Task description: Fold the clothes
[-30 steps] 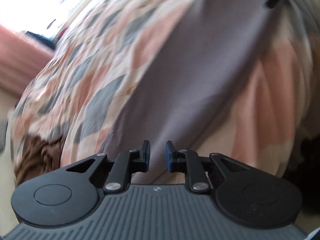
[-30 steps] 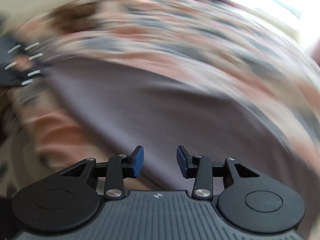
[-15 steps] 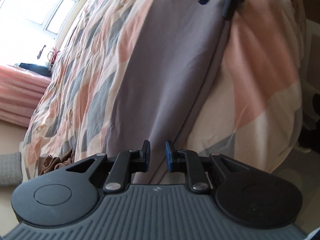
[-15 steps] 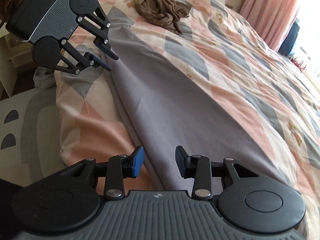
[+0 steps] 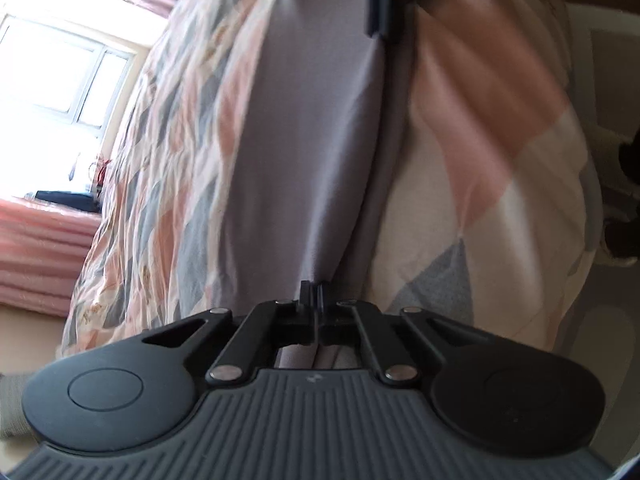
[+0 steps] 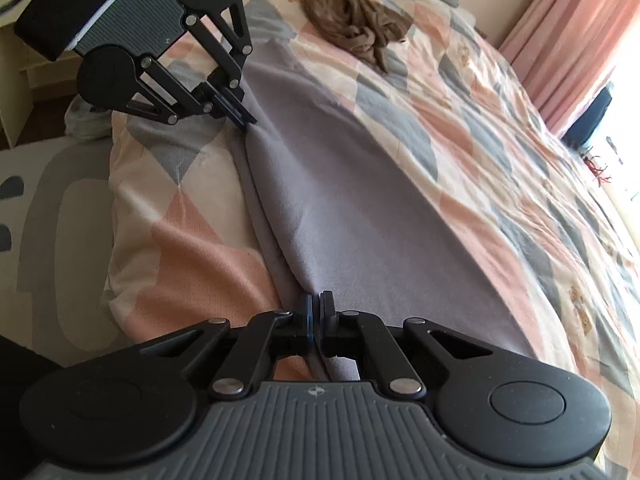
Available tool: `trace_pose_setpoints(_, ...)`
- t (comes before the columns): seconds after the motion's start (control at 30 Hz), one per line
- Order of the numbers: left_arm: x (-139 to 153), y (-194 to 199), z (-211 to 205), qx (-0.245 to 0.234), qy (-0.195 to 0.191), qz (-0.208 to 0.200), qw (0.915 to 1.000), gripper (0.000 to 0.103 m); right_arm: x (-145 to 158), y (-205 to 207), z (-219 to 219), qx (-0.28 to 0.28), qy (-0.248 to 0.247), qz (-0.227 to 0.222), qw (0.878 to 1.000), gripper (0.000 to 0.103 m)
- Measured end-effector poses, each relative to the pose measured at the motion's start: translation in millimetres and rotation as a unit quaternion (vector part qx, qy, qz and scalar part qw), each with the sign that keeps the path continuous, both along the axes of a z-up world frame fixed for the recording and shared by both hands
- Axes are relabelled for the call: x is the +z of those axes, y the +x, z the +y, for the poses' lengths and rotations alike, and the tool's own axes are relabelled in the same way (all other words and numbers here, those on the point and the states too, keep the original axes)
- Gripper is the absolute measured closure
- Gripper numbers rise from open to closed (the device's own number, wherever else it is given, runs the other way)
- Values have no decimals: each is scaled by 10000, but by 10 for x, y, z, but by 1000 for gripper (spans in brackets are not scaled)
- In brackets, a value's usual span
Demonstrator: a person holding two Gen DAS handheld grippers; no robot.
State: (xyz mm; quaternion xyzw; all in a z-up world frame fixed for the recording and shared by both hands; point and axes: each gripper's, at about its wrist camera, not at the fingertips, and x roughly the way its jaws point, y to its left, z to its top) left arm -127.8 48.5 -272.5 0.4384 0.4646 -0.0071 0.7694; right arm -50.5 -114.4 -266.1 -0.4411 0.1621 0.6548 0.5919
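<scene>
Pinching the near edge of the grey cloth (image 6: 360, 200) at both ends, my right tongs (image 6: 316, 304) and left tongs (image 5: 311, 294) are clamped narrow on it. It lies stretched on the patchwork quilt (image 6: 500, 128); a brown garment (image 6: 356, 36) sits well apart.

Two grippers, the left gripper (image 6: 240, 114) and the right gripper (image 6: 317, 304), one grey garment (image 6: 360, 208), one crumpled brown garment (image 6: 356, 32), one patchwork quilt (image 6: 500, 128), and one window (image 5: 68, 76) with pink curtains (image 6: 560, 32).
</scene>
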Motion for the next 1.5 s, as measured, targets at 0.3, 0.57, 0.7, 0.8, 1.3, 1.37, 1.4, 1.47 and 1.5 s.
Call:
trace_pose_setpoints(0.3,-143,91,-24,495,-254,275,9981,101,-194,-46,-25,-112,-238,62,9996,98)
trace_pose_setpoints(0.57,488,381,-66,1503,-1117,-427,9814,99,339,752,-493,-2406,447,1472,9583,74)
trace_pose_setpoints(0.7,388,765,-261,1556,-1613,-481,9734,97,199,1307,-828,-3765,134,1469,9146,73)
trace_pose_setpoints(0.8,124,869,-357,1812,-1702,23,9686,97,19,1558,-1164,-4249,-356,1772,8870,67)
trace_pose_setpoints(1.3,491,1767,-792,2408,-2983,-397,9227,100,127,2848,-2372,-6171,-54,1254,7768,55)
trace_pose_setpoints(1.37,671,1949,-911,2206,-3364,-633,9133,100,333,2867,-2404,-6164,224,1070,7798,56)
trace_pose_setpoints(1.4,722,2082,-996,2019,-3501,-741,9117,99,424,2888,-2362,-6066,443,1055,7867,56)
trace_pose_setpoints(1.47,769,2390,-1171,1635,-3741,-938,9080,99,536,2969,-2202,-5854,841,1139,7983,56)
trace_pose_setpoints(1.5,747,2558,-1251,1524,-3852,-998,9047,99,557,3023,-2098,-5727,967,1184,8054,56)
